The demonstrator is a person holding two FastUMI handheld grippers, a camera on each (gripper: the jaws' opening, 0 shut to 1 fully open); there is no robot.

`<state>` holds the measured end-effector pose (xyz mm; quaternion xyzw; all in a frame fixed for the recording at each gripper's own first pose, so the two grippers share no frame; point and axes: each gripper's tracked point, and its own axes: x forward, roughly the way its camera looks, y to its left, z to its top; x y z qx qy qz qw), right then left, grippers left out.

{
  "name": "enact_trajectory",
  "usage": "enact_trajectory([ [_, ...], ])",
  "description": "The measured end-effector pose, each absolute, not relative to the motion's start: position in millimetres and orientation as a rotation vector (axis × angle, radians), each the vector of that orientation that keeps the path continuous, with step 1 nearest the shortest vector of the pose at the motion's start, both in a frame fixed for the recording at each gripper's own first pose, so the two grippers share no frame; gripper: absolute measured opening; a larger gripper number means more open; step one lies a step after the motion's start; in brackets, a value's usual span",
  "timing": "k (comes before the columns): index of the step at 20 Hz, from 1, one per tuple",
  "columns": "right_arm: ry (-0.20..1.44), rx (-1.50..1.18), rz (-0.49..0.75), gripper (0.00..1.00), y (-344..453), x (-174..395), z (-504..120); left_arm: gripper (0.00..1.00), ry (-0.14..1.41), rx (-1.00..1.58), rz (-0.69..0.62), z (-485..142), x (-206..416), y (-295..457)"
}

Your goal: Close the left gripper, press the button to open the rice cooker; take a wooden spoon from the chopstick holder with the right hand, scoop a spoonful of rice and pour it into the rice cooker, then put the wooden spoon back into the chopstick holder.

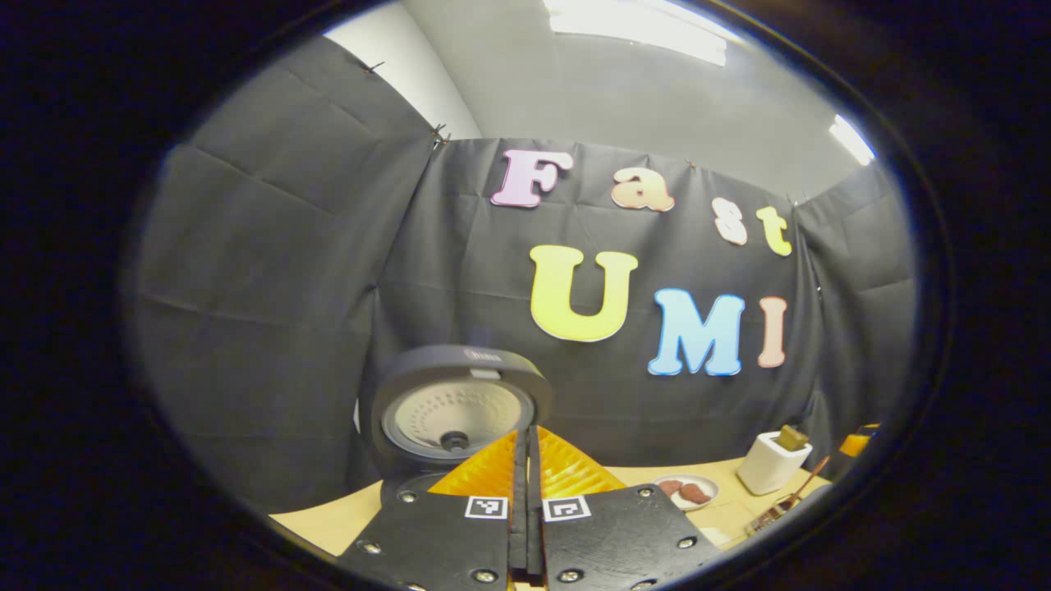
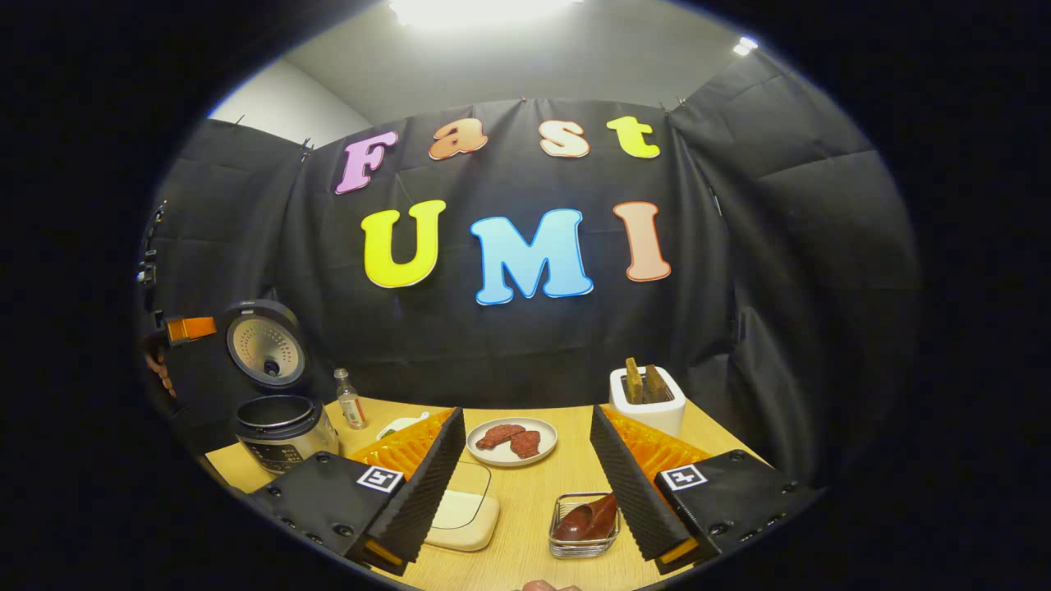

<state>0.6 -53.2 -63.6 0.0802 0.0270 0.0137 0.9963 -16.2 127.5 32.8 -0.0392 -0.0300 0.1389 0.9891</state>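
The rice cooker (image 2: 283, 431) stands at the table's left with its lid (image 2: 263, 345) swung up and the pot open. In the left gripper view my left gripper (image 1: 526, 435) is shut, fingers pressed together with nothing between them, right in front of the raised lid (image 1: 456, 410). That same gripper (image 2: 190, 328) hangs beside the lid, held by a hand. My right gripper (image 2: 526, 419) is open and empty above the table. A wire chopstick holder (image 2: 583, 525) with the wooden spoon (image 2: 587, 519) in it lies just inside the right finger.
A plate of meat (image 2: 511, 441) sits mid-table, a white toaster (image 2: 649, 402) with bread behind it on the right. A small bottle (image 2: 351, 402) stands by the cooker. A cream flat box (image 2: 464, 509) and a white dish (image 2: 402, 425) lie near the left finger.
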Motion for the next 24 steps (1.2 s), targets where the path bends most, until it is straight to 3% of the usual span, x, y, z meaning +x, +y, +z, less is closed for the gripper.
enact_trajectory([
  [3,0.055,0.173,-0.020,0.98,-78,0,-65,0.00,-0.079,-0.043,0.265,36,-19,119],
  [8,0.106,0.158,-0.141,0.98,-122,1,-86,0.92,-0.047,0.083,0.304,23,-23,109],
  [10,0.136,0.164,-0.167,0.98,-135,3,-98,0.96,-0.052,0.151,0.351,18,-18,109],
  [11,0.149,0.177,-0.171,0.98,-140,6,-106,0.92,-0.047,0.155,0.344,14,-15,102],
  [15,0.205,0.248,-0.181,0.98,-164,18,-138,0.92,-0.027,0.084,0.262,-3,0,72],
  [24,0.290,0.416,-0.149,0.98,-167,49,-199,0.92,-0.012,0.101,0.286,-9,4,74],
])
